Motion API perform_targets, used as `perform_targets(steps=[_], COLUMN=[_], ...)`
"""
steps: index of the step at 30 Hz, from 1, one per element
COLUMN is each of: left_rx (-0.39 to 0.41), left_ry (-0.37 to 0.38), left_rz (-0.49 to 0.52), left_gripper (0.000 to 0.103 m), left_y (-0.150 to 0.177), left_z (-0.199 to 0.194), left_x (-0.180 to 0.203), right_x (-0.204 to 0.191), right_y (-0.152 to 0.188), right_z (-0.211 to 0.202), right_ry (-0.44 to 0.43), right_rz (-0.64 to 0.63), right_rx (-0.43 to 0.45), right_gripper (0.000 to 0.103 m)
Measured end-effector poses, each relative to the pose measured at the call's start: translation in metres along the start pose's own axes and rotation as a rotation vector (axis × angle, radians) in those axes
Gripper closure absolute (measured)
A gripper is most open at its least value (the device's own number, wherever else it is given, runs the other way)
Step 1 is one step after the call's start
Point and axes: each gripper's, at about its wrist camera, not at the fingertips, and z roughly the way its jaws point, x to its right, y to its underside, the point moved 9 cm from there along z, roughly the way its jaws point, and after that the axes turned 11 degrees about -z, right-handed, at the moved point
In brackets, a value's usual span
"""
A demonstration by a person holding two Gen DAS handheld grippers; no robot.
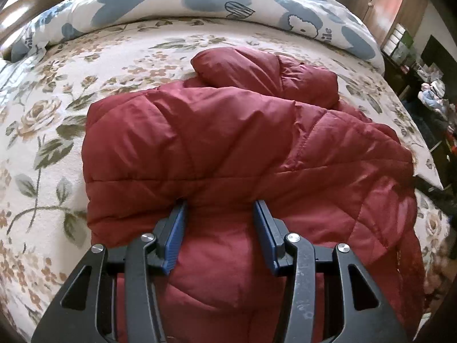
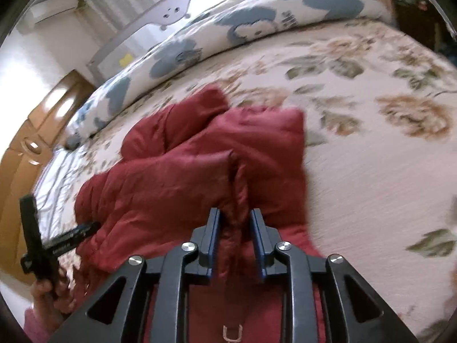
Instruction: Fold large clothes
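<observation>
A dark red quilted puffer jacket [image 1: 228,143] lies bunched and partly folded on the flowered bedspread [image 1: 51,114]. In the left wrist view my left gripper [image 1: 220,208] points down at its near edge. The jaws stand apart, puffy fabric bulges between the blue pads [image 1: 174,237], and the tips sit under a fold. In the right wrist view, which is blurred, my right gripper [image 2: 235,214] is over the jacket [image 2: 177,171]. A raised ridge of fabric stands between its narrowly parted pads without being squeezed. A hand [image 2: 47,288] holds the left tool at the jacket's left side.
A rolled white duvet with blue shapes [image 1: 200,3] lies along the far side of the bed. Wooden cupboards [image 2: 31,148] stand to one side. A cluttered dark shelf area [image 1: 428,85] is past the bed's right edge [image 1: 428,177]. Bare bedspread [image 2: 371,171] stretches right of the jacket.
</observation>
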Motion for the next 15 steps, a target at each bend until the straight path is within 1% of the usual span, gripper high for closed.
perform_targets(steps=[1,3,5,6,7,9,10,11,13,15], left_rx=[0.003,0.009,0.015,0.017,0.016,0.016,0.016,0.015,0.014,0.021], left_ry=[-0.005,-0.013,-0.025,-0.03,-0.033,-0.032,-0.03,-0.028,-0.02,-0.012], left_rz=[-0.002,-0.002,0.003,0.005,0.005,0.006,0.009,0.01,0.017,0.018], left_gripper=[0.057,0.057,0.057,0.057,0.057,0.057,0.057,0.057,0.057,0.057], left_y=[0.001,0.001,0.002,0.003,0.001,0.001,0.002,0.002,0.003,0.004], left_z=[0.001,0.002,0.003,0.003,0.004,0.004,0.004,0.003,-0.001,-0.01], left_x=[0.0,0.0,0.001,0.001,0.0,0.001,0.001,0.001,0.0,-0.001], right_x=[0.0,-0.011,-0.033,-0.045,-0.052,-0.071,-0.072,-0.069,-0.062,-0.049], right_y=[-0.006,-0.015,-0.018,-0.016,-0.014,-0.003,0.001,0.01,0.02,0.025], right_z=[-0.009,-0.026,-0.03,-0.025,-0.021,0.0,0.007,0.023,0.04,0.052], right_ry=[0.042,0.085,0.069,0.061,0.052,0.036,0.047,0.08,0.097,0.108], right_rz=[-0.013,-0.065,-0.13,-0.171,-0.197,-0.264,-0.278,-0.293,-0.279,-0.251], right_rx=[0.027,0.078,0.084,0.066,0.053,-0.006,-0.027,-0.078,-0.118,-0.138], right_gripper=[0.079,0.078,0.072,0.067,0.065,0.065,0.065,0.066,0.066,0.065])
